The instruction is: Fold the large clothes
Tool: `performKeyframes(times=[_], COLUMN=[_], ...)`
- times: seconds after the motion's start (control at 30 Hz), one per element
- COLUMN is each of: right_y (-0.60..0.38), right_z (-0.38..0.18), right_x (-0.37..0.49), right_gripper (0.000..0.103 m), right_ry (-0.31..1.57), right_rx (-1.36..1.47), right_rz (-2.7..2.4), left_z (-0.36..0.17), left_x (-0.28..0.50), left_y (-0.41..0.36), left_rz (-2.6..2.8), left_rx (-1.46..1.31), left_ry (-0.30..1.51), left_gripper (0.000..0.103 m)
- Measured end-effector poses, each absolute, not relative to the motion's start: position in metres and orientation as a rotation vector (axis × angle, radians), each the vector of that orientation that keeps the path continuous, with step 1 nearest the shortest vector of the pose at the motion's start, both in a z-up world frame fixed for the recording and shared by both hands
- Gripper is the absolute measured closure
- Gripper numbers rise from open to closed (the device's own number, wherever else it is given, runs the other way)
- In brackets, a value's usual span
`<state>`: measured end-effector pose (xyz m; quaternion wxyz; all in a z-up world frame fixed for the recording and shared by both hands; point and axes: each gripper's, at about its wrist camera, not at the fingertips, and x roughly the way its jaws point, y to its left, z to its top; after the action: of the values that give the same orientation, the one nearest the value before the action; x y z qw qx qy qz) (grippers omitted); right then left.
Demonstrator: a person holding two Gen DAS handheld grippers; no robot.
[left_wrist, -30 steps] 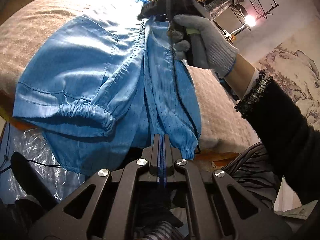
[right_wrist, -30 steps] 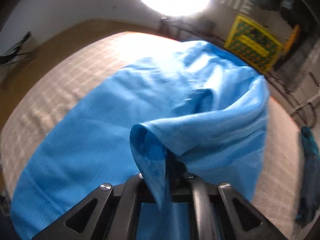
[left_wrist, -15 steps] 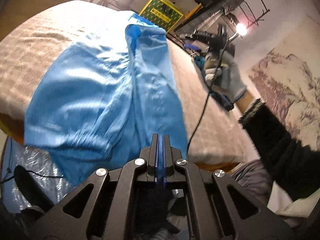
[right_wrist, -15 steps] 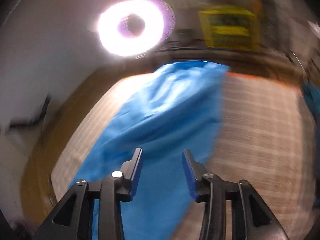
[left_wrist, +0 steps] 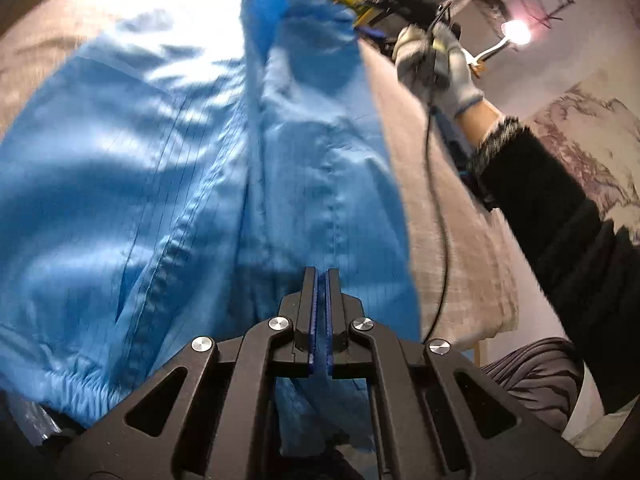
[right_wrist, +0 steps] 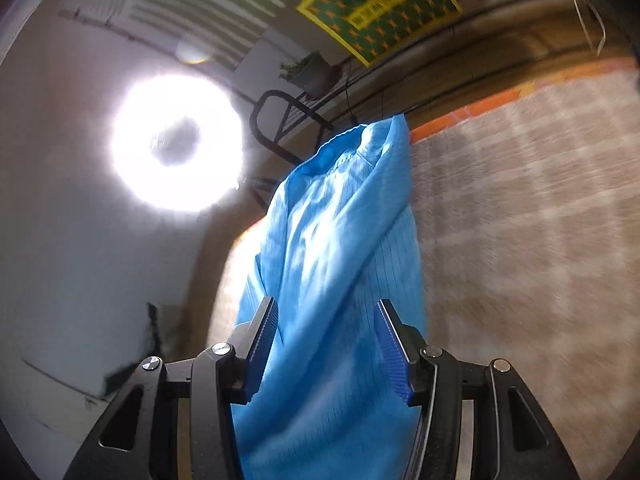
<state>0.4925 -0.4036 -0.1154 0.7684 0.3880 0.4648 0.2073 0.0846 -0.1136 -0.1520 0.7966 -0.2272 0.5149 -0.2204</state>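
One blue garment (left_wrist: 192,184) with an elastic cuff lies spread on your bed (left_wrist: 452,248), its near edge hanging over the side. Your left gripper (left_wrist: 321,312) has its fingers pressed together on a thin fold of that blue cloth. Your right gripper (right_wrist: 326,344), held in your gloved right hand (left_wrist: 434,66) off to the side, has just been opening; its fingers stand apart, blue cloth showing between them but not pinched.

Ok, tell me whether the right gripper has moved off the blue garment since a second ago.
Yes. The right gripper, its jaws just opened, has released the blue garment and swung right, toward the lamp.
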Motion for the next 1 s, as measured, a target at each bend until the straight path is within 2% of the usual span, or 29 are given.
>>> performKeyframes(times=[0.13, 0.23, 0.33, 0.4, 0.5, 0.6, 0.63, 0.67, 0.77, 1.0], right_y=[-0.409, -0.414, -0.398, -0.377, -0.332, -0.309, -0.311, -0.319, -0.353, -0.357], right_z=[-0.136, -0.134, -0.118, -0.105, -0.091, -0.098, -0.101, -0.100, -0.085, -0.062], right_x=[0.530, 0.551, 0.569, 0.578, 0.591, 0.609, 0.612, 0.613, 0.597, 0.513], right_gripper=[0.053, 0.077, 0.096, 0.101, 0.101, 0.101, 0.094, 0.082, 0.073, 0.071], right_ry=[1.013, 0.989, 1.043, 1.076, 1.082, 1.080, 1.086, 1.079, 1.008, 0.992], right_rx=[0.939, 0.936, 0.723, 0.513, 0.179, 0.010, 0.016, 0.066, 0.260, 0.274], right_rz=[0.397, 0.372, 0.323, 0.281, 0.215, 0.121, 0.098, 0.090, 0.153, 0.476], left_z=[-0.162, -0.163, -0.164, -0.165, -0.164, -0.164, -0.164, -0.164, -0.165, -0.169], left_x=[0.091, 0.093, 0.094, 0.096, 0.096, 0.095, 0.094, 0.093, 0.096, 0.092], left_y=[-0.113, -0.114, -0.115, -0.114, -0.108, -0.107, -0.107, -0.105, -0.103, -0.094], left_rz=[-0.473, -0.484, -0.492, -0.494, -0.504, -0.507, -0.507, -0.507, -0.511, -0.511], left_rx=[-0.498, -0.497, -0.509, -0.522, -0.523, -0.525, -0.526, -0.526, -0.522, -0.548], left_ry=[1.119, 1.112, 1.110, 1.109, 1.105, 1.106, 1.107, 1.107, 1.109, 1.116], left_gripper=[0.103, 0.103, 0.103, 0.103, 0.103, 0.103, 0.103, 0.103, 0.103, 0.103])
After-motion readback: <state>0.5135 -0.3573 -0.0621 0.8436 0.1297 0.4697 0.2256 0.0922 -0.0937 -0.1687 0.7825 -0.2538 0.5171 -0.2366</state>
